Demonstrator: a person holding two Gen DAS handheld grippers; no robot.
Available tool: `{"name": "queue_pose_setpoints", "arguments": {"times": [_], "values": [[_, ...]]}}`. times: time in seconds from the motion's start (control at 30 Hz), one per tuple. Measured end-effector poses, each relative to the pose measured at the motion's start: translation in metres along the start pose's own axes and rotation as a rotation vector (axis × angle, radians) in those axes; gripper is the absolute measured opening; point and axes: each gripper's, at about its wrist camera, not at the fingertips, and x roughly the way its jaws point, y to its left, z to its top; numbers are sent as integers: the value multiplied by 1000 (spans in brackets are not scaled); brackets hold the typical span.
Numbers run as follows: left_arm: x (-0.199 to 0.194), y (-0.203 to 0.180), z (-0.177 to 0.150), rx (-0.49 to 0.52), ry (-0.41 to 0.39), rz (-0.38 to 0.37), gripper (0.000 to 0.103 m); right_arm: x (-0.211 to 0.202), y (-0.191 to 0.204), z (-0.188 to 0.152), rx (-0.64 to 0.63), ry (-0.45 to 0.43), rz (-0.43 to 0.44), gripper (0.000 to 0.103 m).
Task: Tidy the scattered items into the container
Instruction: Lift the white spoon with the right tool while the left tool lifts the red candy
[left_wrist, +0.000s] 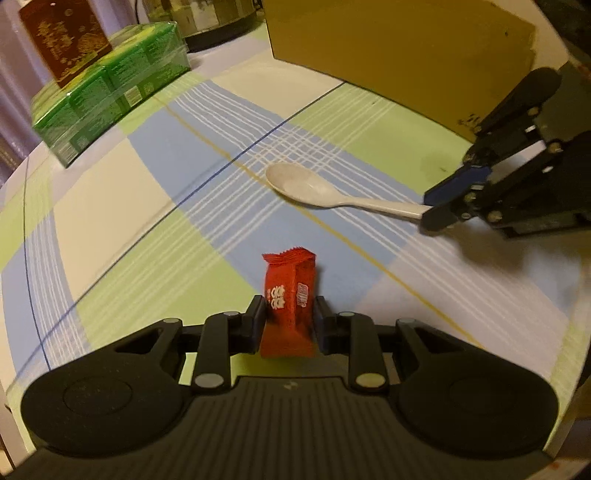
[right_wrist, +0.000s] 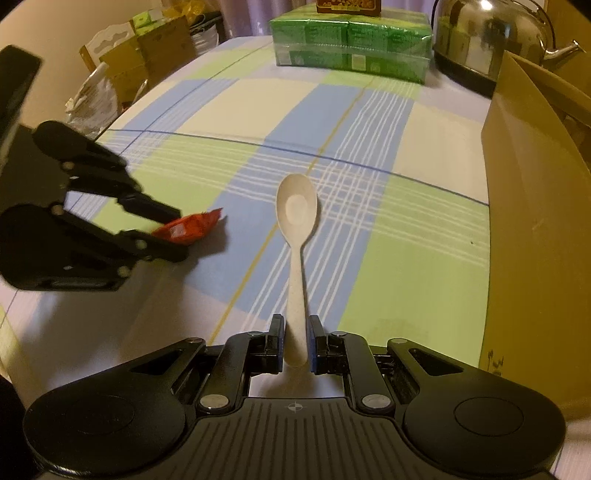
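A table covered in a smooth checked cloth (right_wrist: 369, 110) of pale blue, green and cream fills both of my views. At its far edge on my right stands the container, a tall brown cardboard box (right_wrist: 528, 229) with flat matt walls and an open flap. Farther back sit a shrink-wrapped block of green cartons (right_wrist: 351, 40), glossy under its film, and a shiny metal kettle (right_wrist: 487, 33).

My right gripper (right_wrist: 295, 343) has its jaws nearly together around the tail end of a cream spoon (right_wrist: 297, 206). The pads sit just beside the handle on either side; I cannot tell whether they are pressing it yet. The spoon lies flat on the cloth, bowl upward and pointing away from me. It looks like rigid matt plastic: light and stiff, so I judge a grip at the handle end will carry it, though the bowl may droop if the hold is loose.

My left gripper (left_wrist: 288, 325) is closed onto a small red snack packet (left_wrist: 290, 295), with a pad against each side. The packet has a crimped, zigzag end and printed foil wrapping. I judge it very light, crinkly and a little slippery, soft enough to crush, so a gentle squeeze across its middle suits it best.
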Motion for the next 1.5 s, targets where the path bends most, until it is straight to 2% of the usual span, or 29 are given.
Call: {"name": "queue_pose_setpoints", "arguments": {"times": [0.07,0.1,0.13,0.2,0.23,0.3,0.53,0.63,0.73,0.77,0.87,1.1,1.37,1.5], "values": [[-4,-4,-2,-3,-3,3,25,1,2,1,-8,-2,-1,12],[-5,-4,-2,-6,-4,7,31,2,3,2,-9,-6,0,23],[-5,-5,-2,-6,-4,11,36,3,3,4,-10,-12,0,43],[-5,-4,-2,6,-12,22,41,4,4,9,-5,-32,-2,63],[-4,-4,-3,13,-16,27,42,4,4,12,-3,-43,0,63],[-4,-2,-5,17,-31,25,54,6,6,19,-16,-55,12,63],[7,8,-2,-18,-20,-69,56,15,0,36,-20,-73,-32,63],[12,8,0,-20,-4,-101,54,16,-3,40,-12,-82,-38,63],[12,12,1,-44,-7,-125,38,19,-6,43,-1,-88,-32,63],[11,14,1,-53,-7,-125,30,20,-7,45,3,-89,-27,63],[8,21,-1,-85,-14,-109,25,22,-7,49,7,-103,-3,63],[3,44,-7,-151,-7,-7,25,38,-6,57,-1,-113,9,63],[9,52,-8,-178,-10,13,25,56,6,59,-22,-117,-26,62],[11,57,-9,-201,-20,3,29,62,8,61,-28,-120,-44,53]]}}
